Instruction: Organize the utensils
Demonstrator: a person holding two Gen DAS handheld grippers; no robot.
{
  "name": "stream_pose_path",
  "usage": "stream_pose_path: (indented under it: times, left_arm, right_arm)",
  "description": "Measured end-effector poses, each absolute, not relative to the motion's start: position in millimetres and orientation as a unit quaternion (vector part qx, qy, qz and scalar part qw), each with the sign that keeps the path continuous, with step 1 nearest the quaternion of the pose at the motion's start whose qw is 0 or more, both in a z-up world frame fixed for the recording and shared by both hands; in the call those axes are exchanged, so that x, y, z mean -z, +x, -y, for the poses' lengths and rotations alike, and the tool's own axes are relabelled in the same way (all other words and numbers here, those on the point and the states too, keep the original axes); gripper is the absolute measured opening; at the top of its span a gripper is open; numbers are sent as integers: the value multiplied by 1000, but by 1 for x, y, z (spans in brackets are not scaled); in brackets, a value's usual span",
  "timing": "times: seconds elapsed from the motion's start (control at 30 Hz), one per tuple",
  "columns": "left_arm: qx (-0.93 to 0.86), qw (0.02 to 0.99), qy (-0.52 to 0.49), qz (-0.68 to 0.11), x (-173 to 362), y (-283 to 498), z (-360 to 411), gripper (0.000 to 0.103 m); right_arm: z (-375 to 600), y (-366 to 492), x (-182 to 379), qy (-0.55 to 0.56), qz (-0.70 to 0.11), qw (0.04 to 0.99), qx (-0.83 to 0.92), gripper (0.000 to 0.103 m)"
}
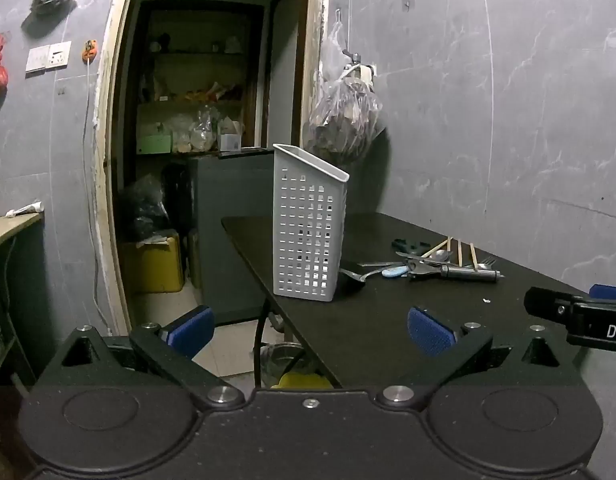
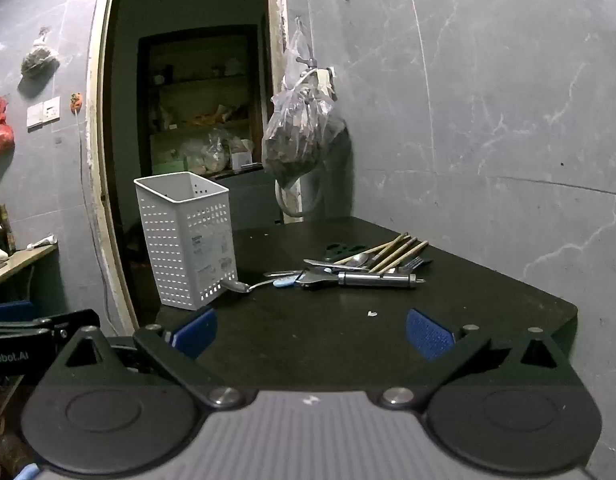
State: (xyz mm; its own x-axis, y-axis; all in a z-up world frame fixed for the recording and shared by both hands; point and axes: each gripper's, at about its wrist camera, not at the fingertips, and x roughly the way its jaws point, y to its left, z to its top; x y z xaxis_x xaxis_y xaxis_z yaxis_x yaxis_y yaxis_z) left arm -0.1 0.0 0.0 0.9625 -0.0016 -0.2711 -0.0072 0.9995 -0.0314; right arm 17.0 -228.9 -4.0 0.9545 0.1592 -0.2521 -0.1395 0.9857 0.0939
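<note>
Hovering at the near edge of the black desk (image 2: 488,292), both tongs spread wide with nothing between the blue pads. Left tongs (image 1: 311,330) aimed at the white perforated utensil holder (image 1: 310,228), standing upright near the desk's left edge, visibly empty at the top in the right wrist view. Right tongs (image 2: 311,330) facing the loose pile of utensils (image 2: 360,266) farther back on the desk, right of the holder and well apart from either pair of pads. In the pile: wooden chopsticks (image 2: 392,250) fanned toward the wall, a metal-handled tool (image 2: 378,279) lying across the front, a fork (image 2: 412,263), a light blue handle (image 2: 285,280), and dark scissors (image 2: 342,249) at the back. Nearest the holder, a spoon (image 2: 241,286) lying with its bowl just beside the holder's base. Hanging on the grey wall behind, a clear plastic bag (image 2: 299,136) of dark contents.
</note>
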Motion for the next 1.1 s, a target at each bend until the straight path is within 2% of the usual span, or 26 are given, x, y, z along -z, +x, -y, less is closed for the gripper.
stream_pose_path:
  times: [1.1]
  left_arm:
    - [0,988,-8,-152,7,10,2,102]
  right_arm:
    - [232,19,6,39,-134,988,-67,103]
